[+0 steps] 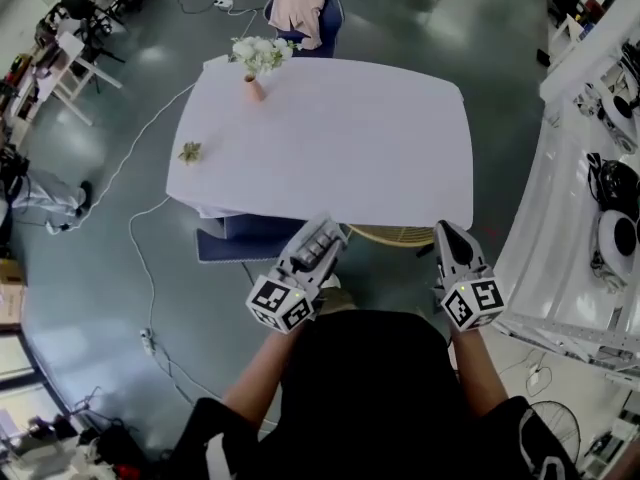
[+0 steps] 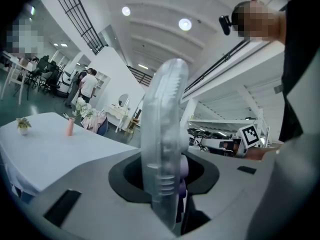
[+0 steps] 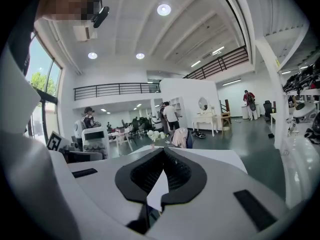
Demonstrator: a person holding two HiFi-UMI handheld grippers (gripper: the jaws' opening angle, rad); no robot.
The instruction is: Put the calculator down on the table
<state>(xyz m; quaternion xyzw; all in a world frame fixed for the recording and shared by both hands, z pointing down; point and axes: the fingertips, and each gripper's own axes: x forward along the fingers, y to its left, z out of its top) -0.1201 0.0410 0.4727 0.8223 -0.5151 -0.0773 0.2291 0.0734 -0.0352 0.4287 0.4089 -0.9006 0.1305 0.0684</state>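
A grey calculator (image 1: pixel 314 247) with a clear edge is clamped on its side in my left gripper (image 1: pixel 328 232), just short of the near edge of the white-clothed table (image 1: pixel 340 138). Seen from the left gripper view, the calculator (image 2: pixel 165 144) stands edge-on between the jaws of the left gripper (image 2: pixel 167 176), with purple keys showing on its right face. My right gripper (image 1: pixel 446 232) hangs level beside it, off the table's near right corner. In the right gripper view, the right gripper (image 3: pixel 162 156) has its pads together with nothing between them.
A pink vase of white flowers (image 1: pixel 256 68) and a small plant (image 1: pixel 190 152) stand on the table's far left. A wicker stool (image 1: pixel 395 235) sits under the near edge. White shelving (image 1: pixel 570 248) runs along the right. A chair with a pink garment (image 1: pixel 305 8) is behind the table.
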